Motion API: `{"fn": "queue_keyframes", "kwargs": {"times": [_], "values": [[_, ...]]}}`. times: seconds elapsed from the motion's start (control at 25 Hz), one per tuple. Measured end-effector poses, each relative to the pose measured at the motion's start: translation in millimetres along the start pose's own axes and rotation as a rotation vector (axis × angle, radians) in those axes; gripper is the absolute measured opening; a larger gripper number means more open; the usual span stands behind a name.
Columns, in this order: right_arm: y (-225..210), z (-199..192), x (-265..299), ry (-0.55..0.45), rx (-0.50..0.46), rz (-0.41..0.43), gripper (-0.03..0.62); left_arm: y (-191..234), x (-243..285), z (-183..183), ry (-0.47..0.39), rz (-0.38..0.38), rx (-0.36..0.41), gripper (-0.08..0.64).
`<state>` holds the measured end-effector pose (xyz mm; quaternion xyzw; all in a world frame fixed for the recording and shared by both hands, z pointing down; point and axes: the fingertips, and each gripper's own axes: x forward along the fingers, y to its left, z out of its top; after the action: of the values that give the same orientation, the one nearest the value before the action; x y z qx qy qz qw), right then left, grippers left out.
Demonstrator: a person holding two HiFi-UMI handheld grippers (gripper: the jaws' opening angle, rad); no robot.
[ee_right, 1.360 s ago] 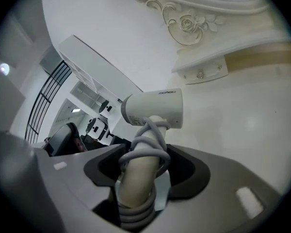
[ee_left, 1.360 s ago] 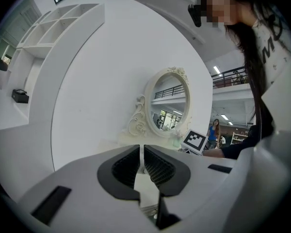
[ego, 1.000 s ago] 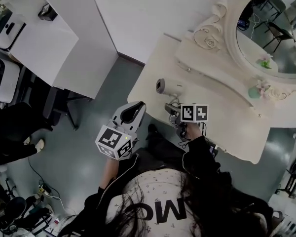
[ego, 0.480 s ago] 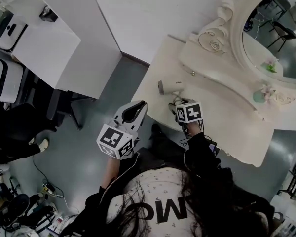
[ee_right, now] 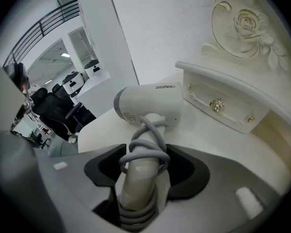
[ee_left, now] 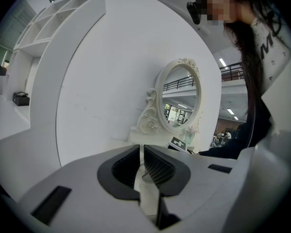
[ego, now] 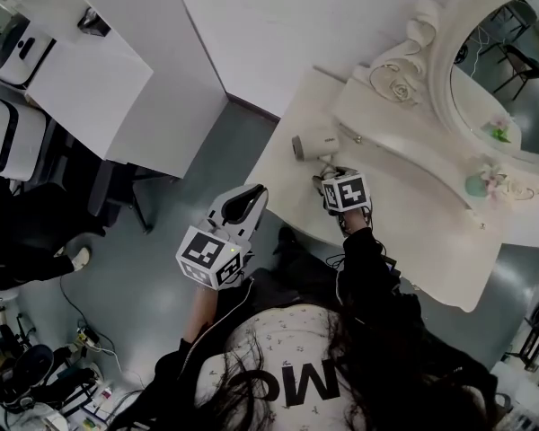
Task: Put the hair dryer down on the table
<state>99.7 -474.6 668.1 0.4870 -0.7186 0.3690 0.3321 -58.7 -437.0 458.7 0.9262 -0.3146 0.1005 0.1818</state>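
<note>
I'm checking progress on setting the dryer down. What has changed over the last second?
The right gripper, its fingers clamped on the cord-wrapped handle of the hair dryer, has rolled and carried it lower toward the table. Whether it touches the tabletop yet is unclear. Nothing was let go. The left gripper stays shut and empty beside the table.
</note>
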Motion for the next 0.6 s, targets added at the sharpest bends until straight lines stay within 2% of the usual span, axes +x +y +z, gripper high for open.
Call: {"fn": "queue_keyframes", "kwargs": {"times": [0.32,0.6], "values": [[-9.7,18.1,10.5,-0.035,0.009,-0.012,0.264,4.5,-3.2,-2.7,0.005,0.011,-0.012,0.012],[-7.7,17.6,13.3,-0.099,-0.002,0.018,0.267,3.1,-4.9,-3.2,0.001,0.009,-0.008,0.012]]}}
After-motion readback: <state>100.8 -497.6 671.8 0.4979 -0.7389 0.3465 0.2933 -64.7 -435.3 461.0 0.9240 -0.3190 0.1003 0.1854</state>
